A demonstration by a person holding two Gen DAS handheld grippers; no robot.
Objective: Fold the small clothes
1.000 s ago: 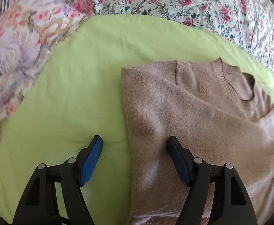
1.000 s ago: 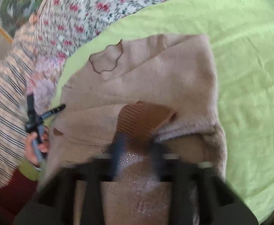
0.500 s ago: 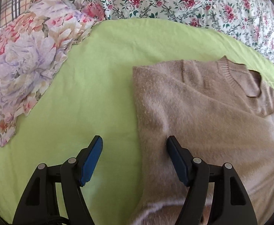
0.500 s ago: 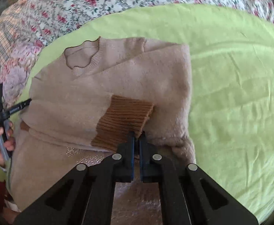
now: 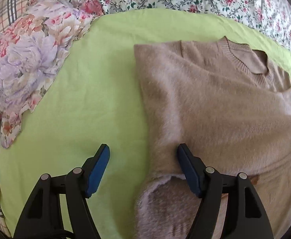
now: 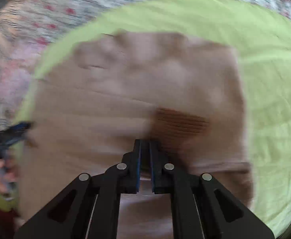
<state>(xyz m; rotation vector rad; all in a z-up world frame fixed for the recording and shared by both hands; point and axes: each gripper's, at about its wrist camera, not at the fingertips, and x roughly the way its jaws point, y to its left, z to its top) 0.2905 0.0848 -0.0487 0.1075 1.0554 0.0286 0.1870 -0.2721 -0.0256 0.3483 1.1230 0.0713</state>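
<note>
Since the earlier frame the brown cuff [image 6: 180, 122] has been carried further over the sweater [image 5: 215, 109] by the right gripper [image 6: 144, 149], nearly closed on it to fold the sleeve, while the left gripper [image 5: 143, 157] is held wide open and empty over the folded edge.

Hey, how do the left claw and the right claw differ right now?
The left claw is wide open, while the right claw is nearly shut. The left claw holds nothing, one finger over the green sheet and one over the sweater; the right claw sits at the sweater's brown cuff, though blur hides any grip. Both have black arms with blue pads.
</note>
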